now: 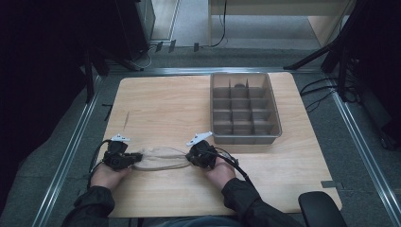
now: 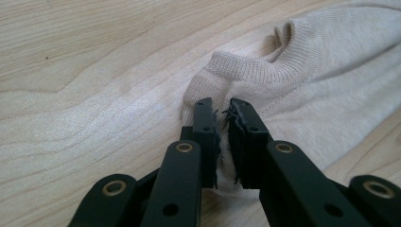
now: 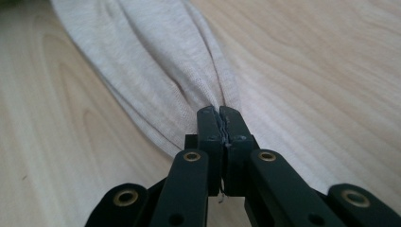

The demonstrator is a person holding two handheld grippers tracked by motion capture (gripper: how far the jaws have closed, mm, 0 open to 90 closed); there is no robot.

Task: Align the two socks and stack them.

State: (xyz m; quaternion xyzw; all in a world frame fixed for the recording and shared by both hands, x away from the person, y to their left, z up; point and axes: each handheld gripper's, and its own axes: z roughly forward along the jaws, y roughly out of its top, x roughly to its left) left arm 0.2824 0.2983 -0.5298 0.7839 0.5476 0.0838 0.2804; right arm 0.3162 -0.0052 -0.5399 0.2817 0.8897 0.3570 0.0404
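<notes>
A beige knit sock [image 1: 161,159] lies stretched along the near part of the wooden table [image 1: 165,109], between the two grippers. My left gripper [image 1: 135,158] holds its left end: in the left gripper view the black jaws pinch a fold of the sock [image 2: 265,80] near its ribbed cuff, left gripper [image 2: 222,106] shut on the cloth. My right gripper [image 1: 190,157] holds the other end. In the right gripper view the jaws are pressed tight together on gathered fabric of the sock [image 3: 156,61], right gripper [image 3: 219,112].
A grey plastic organizer tray [image 1: 276,124] with several empty compartments stands at the back right of the table, just beyond my right hand. A small dark item [image 1: 240,86] lies in one far compartment. A black chair part [image 1: 321,208] is at the near right edge.
</notes>
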